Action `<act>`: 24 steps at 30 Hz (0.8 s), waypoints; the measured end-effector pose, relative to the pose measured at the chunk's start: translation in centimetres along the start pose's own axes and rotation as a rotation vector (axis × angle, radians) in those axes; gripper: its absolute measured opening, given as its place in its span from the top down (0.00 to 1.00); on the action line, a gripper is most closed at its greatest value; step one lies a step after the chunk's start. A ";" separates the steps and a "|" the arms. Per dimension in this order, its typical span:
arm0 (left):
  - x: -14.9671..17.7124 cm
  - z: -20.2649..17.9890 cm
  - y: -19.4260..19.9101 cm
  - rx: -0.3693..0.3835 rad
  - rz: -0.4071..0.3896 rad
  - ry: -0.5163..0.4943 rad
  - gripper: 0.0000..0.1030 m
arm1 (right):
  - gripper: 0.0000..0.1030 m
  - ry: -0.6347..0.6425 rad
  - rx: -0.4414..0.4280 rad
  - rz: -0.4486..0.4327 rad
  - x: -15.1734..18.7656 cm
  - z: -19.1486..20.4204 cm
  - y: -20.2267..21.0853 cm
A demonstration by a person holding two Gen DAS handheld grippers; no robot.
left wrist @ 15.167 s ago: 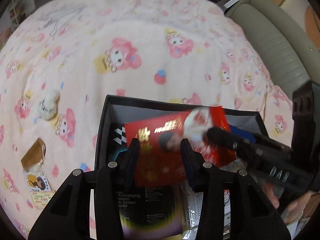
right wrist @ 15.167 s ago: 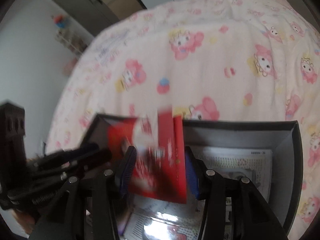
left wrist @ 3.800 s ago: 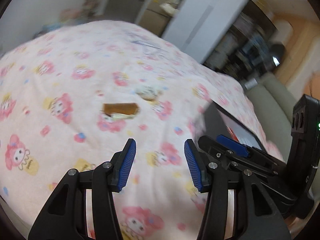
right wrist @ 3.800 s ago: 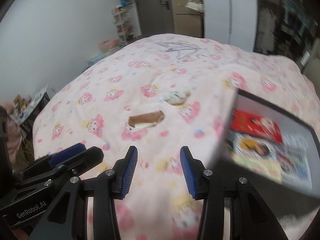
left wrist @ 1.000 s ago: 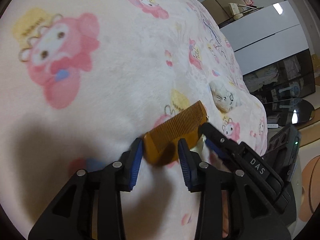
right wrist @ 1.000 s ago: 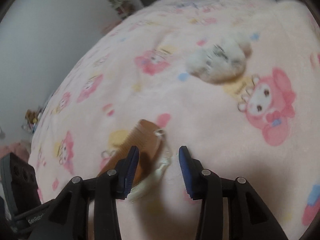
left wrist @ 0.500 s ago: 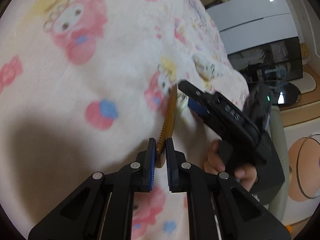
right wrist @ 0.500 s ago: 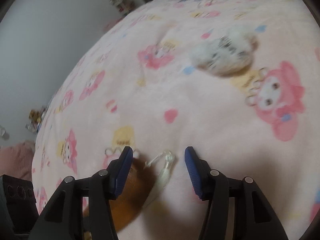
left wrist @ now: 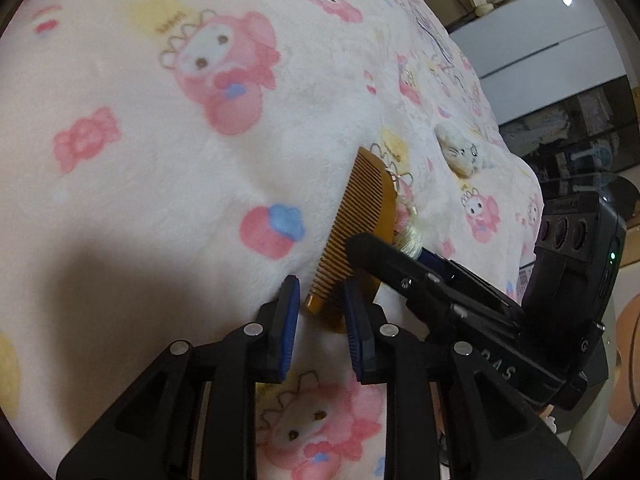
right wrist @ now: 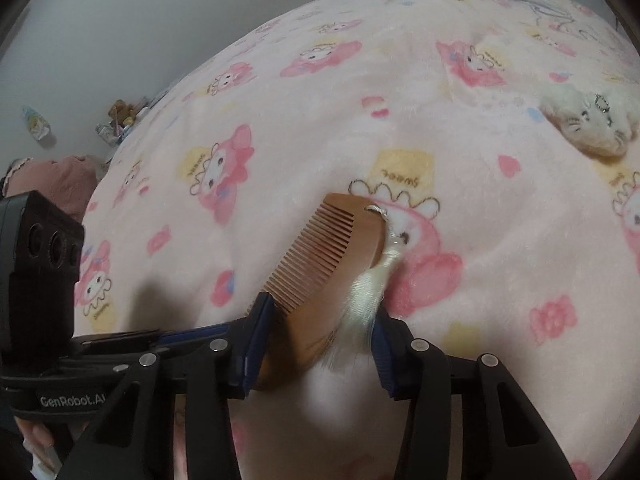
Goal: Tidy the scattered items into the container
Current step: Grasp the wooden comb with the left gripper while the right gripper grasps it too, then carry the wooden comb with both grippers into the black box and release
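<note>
Left gripper (left wrist: 321, 317) narrow, right gripper (right wrist: 320, 342) wide; both straddle near end of wooden comb (left wrist: 356, 220), tassel (right wrist: 366, 292) by right's right finger.

A home bedroom: a bed (right wrist: 400, 92) fills both views, covered in a soft pink blanket (left wrist: 140, 140) printed with cartoon characters, with a small white plush cat (right wrist: 588, 124) lying on it. White wardrobe doors (left wrist: 536, 56) and dark shelving (left wrist: 580, 120) stand beyond the bed, while toys and clutter (right wrist: 120, 120) sit on the floor against a plain wall (right wrist: 140, 20).
</note>
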State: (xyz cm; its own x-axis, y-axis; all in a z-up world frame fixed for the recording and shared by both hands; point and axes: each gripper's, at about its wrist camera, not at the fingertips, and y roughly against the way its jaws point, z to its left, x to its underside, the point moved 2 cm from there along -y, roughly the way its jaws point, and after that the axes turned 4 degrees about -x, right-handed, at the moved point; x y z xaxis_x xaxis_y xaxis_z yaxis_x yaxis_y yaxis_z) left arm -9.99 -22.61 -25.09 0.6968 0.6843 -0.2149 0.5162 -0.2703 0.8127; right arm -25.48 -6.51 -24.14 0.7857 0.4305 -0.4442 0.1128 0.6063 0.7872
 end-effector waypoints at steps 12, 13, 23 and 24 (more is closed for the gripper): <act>0.9 1.0 0.4 0.058 -0.037 0.069 0.81 | 0.58 -0.192 0.100 -0.179 -1.8 -4.6 2.1; 0.9 0.9 0.3 0.053 -0.038 0.070 0.81 | 0.58 -0.193 0.082 -0.162 -2.0 -4.6 1.5; 0.0 1.1 -0.4 0.098 -0.047 0.077 0.81 | 0.62 -0.155 -0.100 -0.024 -0.5 -1.5 -0.1; 0.0 1.0 -0.9 0.102 -0.035 0.073 0.81 | 0.65 -0.149 -0.094 -0.008 -0.3 -1.3 -0.6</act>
State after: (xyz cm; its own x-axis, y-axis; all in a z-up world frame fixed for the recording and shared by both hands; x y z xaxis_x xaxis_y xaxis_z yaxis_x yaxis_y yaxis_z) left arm -9.94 -23.04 -26.34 0.6409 0.7413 -0.1994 0.5906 -0.3102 0.7450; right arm -26.59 -6.09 -25.01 0.8672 0.3257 -0.3768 0.0676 0.6725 0.7370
